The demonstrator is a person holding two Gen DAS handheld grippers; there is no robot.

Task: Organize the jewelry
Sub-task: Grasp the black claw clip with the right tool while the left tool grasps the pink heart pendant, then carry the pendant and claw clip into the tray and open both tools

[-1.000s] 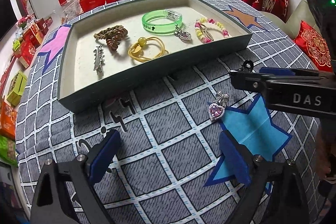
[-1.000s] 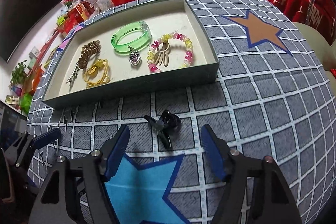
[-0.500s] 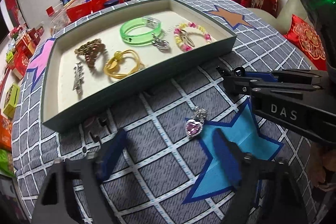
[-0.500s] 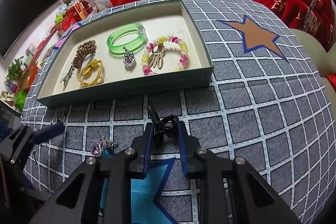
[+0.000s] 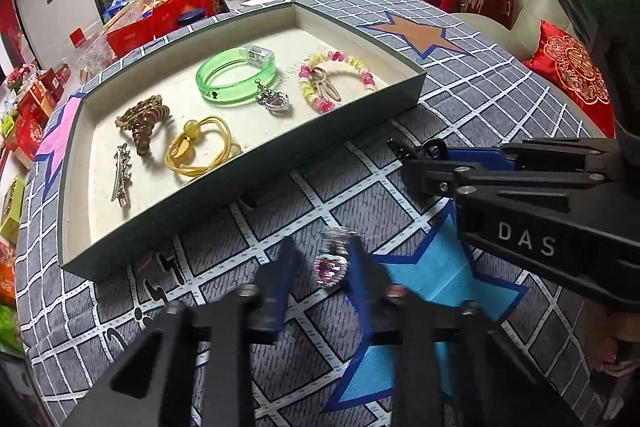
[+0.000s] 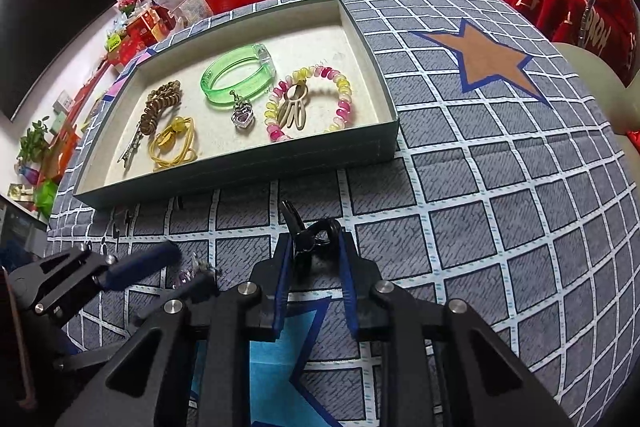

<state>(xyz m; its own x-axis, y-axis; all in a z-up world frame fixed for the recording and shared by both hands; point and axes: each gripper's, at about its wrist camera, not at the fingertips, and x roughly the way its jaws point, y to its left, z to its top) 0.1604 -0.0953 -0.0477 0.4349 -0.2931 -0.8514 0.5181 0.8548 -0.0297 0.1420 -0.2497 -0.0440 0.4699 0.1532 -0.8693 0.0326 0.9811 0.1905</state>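
Slippage is the risk: the right claw [image 6: 311,259] pinches a black hair clip [image 6: 308,241] by its edge, while the left claw [image 5: 320,267], half-closed, straddles the pink heart pendant [image 5: 331,269] on the table, at 6 o'clock from the tray [image 5: 224,183].

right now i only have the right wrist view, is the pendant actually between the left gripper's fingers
observer: yes, in the left wrist view the pendant lies on the cloth between the left gripper's fingers.
operator: clamped yet
observer: no, a strip of cloth shows between the pendant and one finger; the other finger looks right against it.
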